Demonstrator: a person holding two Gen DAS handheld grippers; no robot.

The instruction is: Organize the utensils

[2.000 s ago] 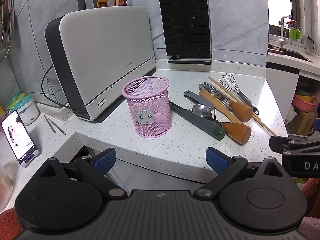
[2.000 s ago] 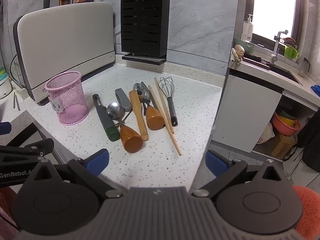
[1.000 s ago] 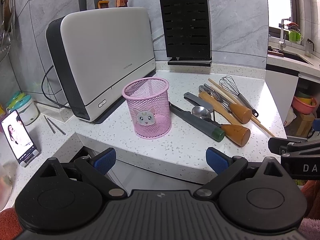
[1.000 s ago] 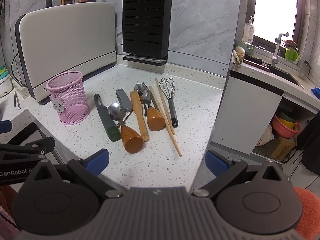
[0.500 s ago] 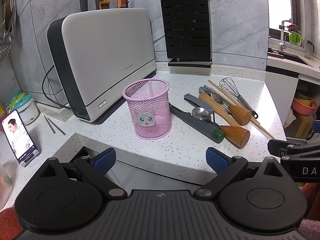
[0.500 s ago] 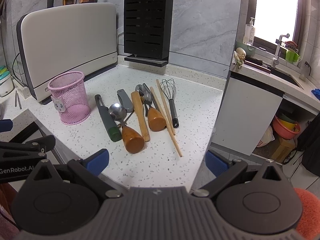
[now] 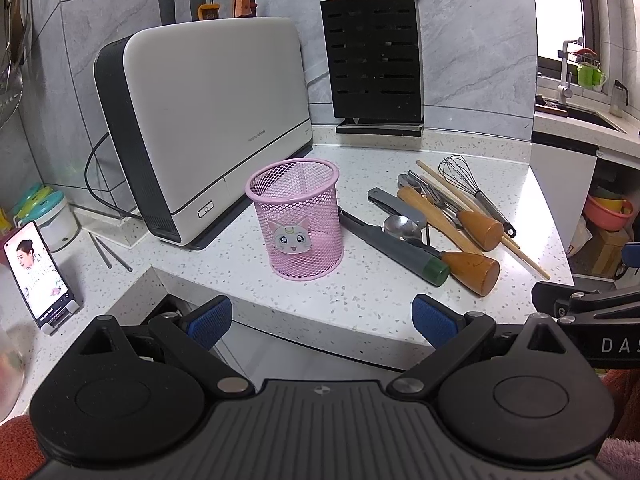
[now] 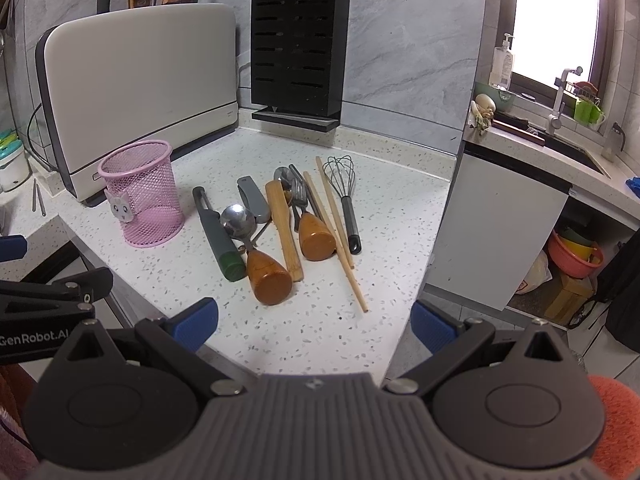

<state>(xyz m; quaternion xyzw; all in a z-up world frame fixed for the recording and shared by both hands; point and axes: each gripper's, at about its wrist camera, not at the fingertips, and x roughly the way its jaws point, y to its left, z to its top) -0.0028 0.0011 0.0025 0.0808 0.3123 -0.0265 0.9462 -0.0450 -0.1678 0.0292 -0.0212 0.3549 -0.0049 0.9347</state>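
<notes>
A pink mesh cup [image 7: 298,222] with a cat sticker stands upright on the speckled counter [image 7: 360,292]; it also shows in the right wrist view [image 8: 142,194]. To its right lies a row of utensils: a green-ended peeler [image 8: 218,232], a steel spoon [image 8: 238,220], two wooden-handled tools [image 8: 268,274], chopsticks [image 8: 340,240] and a whisk [image 8: 344,196]. My left gripper [image 7: 320,320] is open and empty, short of the counter's front edge. My right gripper [image 8: 314,320] is open and empty, in front of the utensils.
A white appliance [image 7: 208,120] stands behind the cup. A black knife block [image 7: 376,60] stands at the back wall. A phone [image 7: 38,276] on a stand is at the left. The counter ends at the right, with a white cabinet [image 8: 500,220] and sink [image 8: 568,140] beyond.
Both grippers have drifted slightly; the views shift a little. Nothing on the counter has moved, and both grippers stay open.
</notes>
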